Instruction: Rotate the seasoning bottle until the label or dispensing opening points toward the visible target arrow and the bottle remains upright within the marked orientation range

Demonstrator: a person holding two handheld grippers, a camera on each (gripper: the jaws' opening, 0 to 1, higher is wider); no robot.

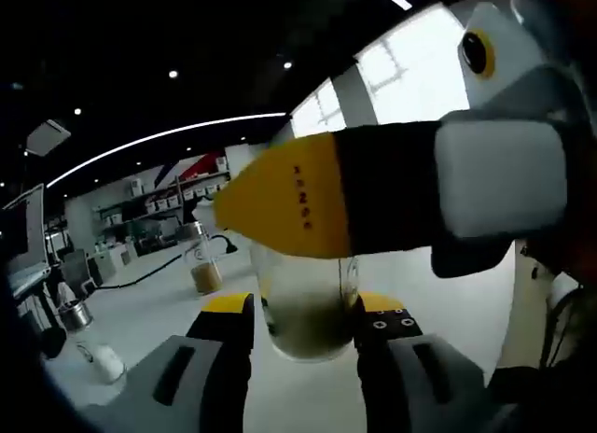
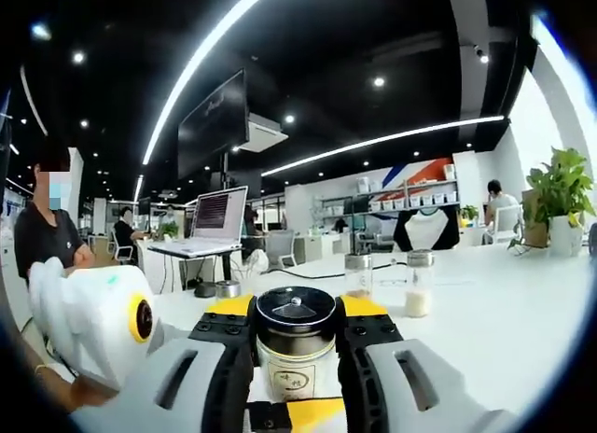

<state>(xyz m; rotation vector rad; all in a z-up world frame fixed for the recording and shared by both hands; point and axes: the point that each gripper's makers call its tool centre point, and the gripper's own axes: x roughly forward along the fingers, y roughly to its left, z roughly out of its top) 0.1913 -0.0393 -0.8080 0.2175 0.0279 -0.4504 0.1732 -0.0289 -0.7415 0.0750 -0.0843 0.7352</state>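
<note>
Left gripper view: the left gripper [image 1: 303,326] clamps a clear glass seasoning bottle [image 1: 305,307], greenish powder low inside; the right gripper [image 1: 392,195] crosses above at 12 o'clock.

Right gripper view: the right gripper [image 2: 297,344] pinches the bottle's black lid [image 2: 296,312]. Two clear glass jars [image 2: 390,282] at 2 o'clock hold pale powder.

The right gripper [image 2: 297,344] was clamped on the seasoning bottle [image 2: 296,349]; the left gripper's [image 1: 303,330] jaws stood beside that bottle's base, contact unclear.

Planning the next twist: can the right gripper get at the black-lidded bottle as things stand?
Probably yes: in the right gripper view the bottle already sits between the right gripper jaws, which seem closed against its sides, with nothing in between.
</note>
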